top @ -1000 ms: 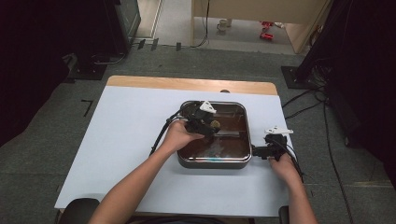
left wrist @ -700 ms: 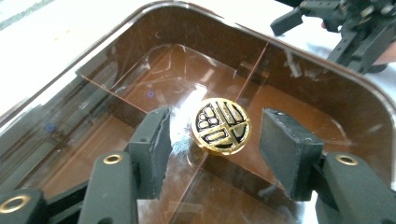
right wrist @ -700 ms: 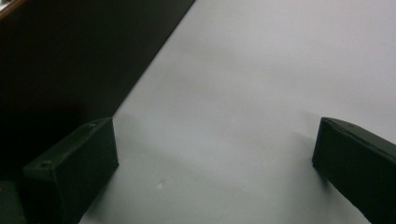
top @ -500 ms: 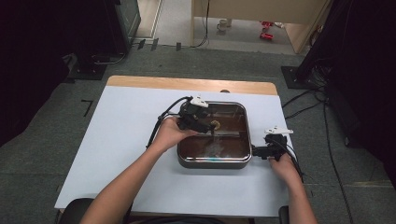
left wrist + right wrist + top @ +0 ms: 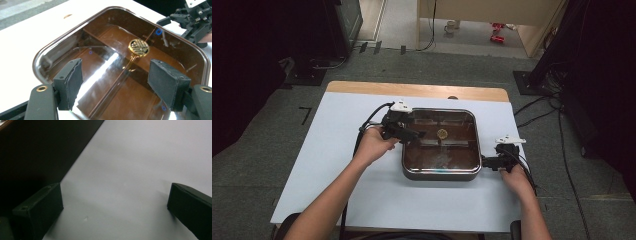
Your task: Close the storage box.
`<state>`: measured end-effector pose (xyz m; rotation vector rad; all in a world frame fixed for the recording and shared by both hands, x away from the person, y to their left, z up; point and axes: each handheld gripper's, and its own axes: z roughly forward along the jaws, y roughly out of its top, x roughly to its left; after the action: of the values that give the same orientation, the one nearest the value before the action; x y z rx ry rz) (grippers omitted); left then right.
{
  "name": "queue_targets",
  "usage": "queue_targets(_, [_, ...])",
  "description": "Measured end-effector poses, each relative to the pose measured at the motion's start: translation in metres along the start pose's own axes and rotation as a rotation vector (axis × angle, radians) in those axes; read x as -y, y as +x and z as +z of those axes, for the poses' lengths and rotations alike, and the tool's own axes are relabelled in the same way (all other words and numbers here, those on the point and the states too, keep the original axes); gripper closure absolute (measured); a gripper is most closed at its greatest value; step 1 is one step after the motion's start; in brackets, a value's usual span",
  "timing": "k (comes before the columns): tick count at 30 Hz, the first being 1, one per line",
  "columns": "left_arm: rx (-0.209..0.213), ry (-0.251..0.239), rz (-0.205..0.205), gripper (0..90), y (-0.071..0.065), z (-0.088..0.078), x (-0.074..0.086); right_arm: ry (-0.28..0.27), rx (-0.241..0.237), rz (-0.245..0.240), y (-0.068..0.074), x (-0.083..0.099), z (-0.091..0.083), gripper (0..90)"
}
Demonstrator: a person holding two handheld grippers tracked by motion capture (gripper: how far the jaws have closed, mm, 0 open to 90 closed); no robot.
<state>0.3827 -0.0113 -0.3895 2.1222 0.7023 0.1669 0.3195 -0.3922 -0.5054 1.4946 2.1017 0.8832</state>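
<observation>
The left claw has pulled back from the middle of the brown pan to the pan's left edge, and its jaws have just been opening. Now they stand apart with nothing between them. A small gold round thing lies in the pan, ahead of this claw. The right claw rests on the white table, jaws wide and empty, its tip just beside the pan's right side.
</observation>
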Motion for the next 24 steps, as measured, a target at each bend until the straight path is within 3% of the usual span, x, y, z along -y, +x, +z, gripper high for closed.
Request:
queue_targets(7, [-0.049, -0.044, -0.039, 26.8, 0.011, -0.022, 0.023, 0.000, 0.000, 0.000, 0.000, 0.000, 0.000, 0.0])
queue_targets(11, [-0.071, -0.042, -0.038, 25.9, 0.014, -0.028, 0.034, 0.000, 0.000, 0.001, 0.000, 0.000, 0.000, 0.0])
queue_targets(20, [-0.121, -0.047, -0.086, 25.1, 0.025, -0.043, 0.073, 0.000, 0.000, 0.001, 0.000, 0.000, 0.000, 0.0])
queue_targets(24, [-0.141, -0.041, -0.095, 25.1, 0.029, -0.045, 0.083, 0.000, 0.000, 0.001, 0.000, 0.000, 0.000, 0.0])
